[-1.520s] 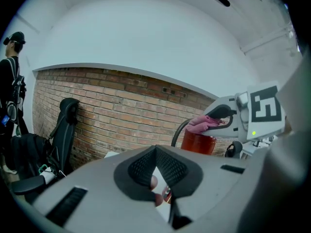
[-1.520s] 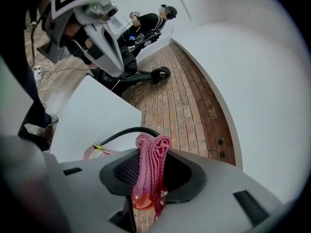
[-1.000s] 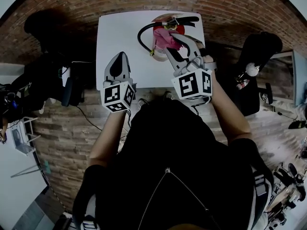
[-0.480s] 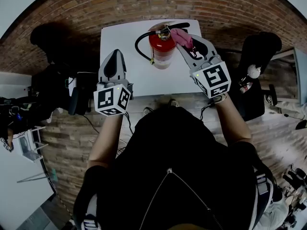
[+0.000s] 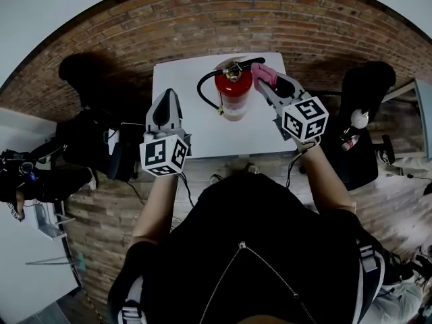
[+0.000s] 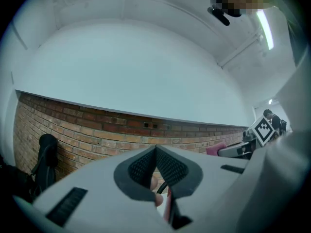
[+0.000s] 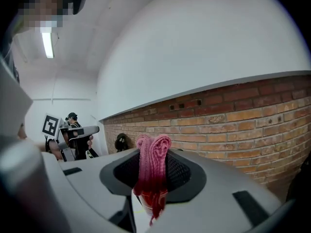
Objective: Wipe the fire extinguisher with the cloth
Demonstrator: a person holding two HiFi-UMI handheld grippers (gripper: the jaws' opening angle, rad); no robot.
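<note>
A red fire extinguisher [image 5: 233, 94] stands upright on the white table [image 5: 182, 79], its black hose [image 5: 202, 90] looping to its left. My right gripper [image 5: 262, 79] is shut on a pink cloth [image 5: 264, 74], just right of the extinguisher's top handle and close to it. The right gripper view shows the cloth [image 7: 153, 174] bunched between the jaws and hanging down. Over the table's left part, clear of the extinguisher, my left gripper [image 5: 167, 94] is shut with nothing in it. In the left gripper view the jaws meet at the tip of that gripper [image 6: 155, 152].
The table backs onto a brick wall [image 5: 223, 19]. A black office chair [image 5: 361, 86] stands to the right and dark chairs and gear [image 5: 88, 140] to the left. A person in a cap [image 7: 73, 119] stands far off.
My right gripper carried the pink cloth from the extinguisher's top and front out to its right side. The left gripper has stayed shut beside it, and the head view has shifted.
</note>
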